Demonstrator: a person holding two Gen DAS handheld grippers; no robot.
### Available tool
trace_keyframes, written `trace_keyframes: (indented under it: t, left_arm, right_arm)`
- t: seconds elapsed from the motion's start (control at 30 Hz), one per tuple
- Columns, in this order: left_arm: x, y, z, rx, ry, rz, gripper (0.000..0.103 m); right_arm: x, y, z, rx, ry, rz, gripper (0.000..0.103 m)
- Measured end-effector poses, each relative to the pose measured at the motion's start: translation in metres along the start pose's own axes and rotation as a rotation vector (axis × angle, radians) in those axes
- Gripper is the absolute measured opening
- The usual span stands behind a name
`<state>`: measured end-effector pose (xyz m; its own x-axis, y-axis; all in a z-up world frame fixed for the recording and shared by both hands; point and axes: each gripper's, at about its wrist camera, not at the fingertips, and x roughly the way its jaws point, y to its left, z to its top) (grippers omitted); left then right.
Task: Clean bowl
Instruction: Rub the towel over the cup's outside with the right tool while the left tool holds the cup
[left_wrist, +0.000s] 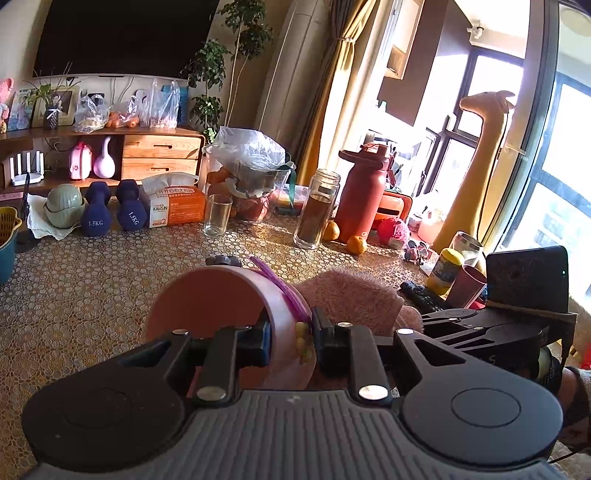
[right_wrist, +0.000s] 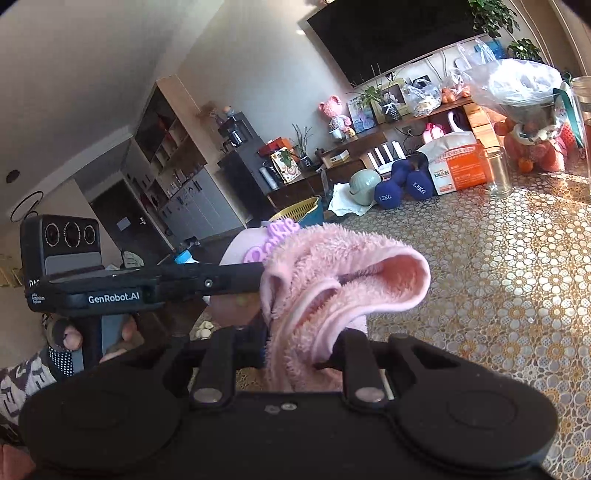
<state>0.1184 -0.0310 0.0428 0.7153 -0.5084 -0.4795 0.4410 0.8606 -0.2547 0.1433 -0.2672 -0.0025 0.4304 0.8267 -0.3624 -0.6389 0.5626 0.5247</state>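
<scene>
Above the patterned tabletop (left_wrist: 92, 280), we are holding the pink bowl (left_wrist: 218, 306) tipped on its side, its rim pinched between the jaws of our left claw (left_wrist: 289, 341), so that claw is closed on the bowl's wall. Our right claw (right_wrist: 303, 343) is clamping a fluffy pink cloth (right_wrist: 343, 280), whose bunched end is lying against the bowl's open side; we are judging the wiping as under way, not finished, since yellowish bits (left_wrist: 302, 338) are clinging near the rim by the left jaws, and how clean the inside is we cannot tell. Room for moving: bare tabletop is lying to the left and ahead; a drinking glass (left_wrist: 217, 215), a tall jar (left_wrist: 317, 208) and a red bottle (left_wrist: 364, 192) are standing well beyond, while a remote (left_wrist: 421, 295) and a maroon cup (left_wrist: 466, 286) are crowding the right side.
</scene>
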Motion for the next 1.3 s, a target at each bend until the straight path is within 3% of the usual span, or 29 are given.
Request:
trace_keyframes:
  t: [0.5, 0.7, 0.87, 1.3]
  left_arm:
    - [-0.009, 0.012, 0.000, -0.033, -0.018, 0.001, 0.020]
    - [-0.002, 0.019, -0.005, -0.044, 0.003, 0.022, 0.020]
    - [0.002, 0.015, -0.008, -0.052, 0.014, 0.015, 0.020]
    - [0.000, 0.015, -0.011, -0.060, -0.002, 0.007, 0.020]
  right_arm:
    - [0.028, -0.025, -0.012, 0.001, 0.093, -0.124, 0.019]
    - [0.000, -0.005, -0.006, -0.028, 0.040, -0.042, 0.019]
    - [0.006, 0.008, -0.010, -0.045, 0.066, 0.018, 0.019]
    - [0.034, -0.027, -0.012, -0.008, 0.116, -0.125, 0.019]
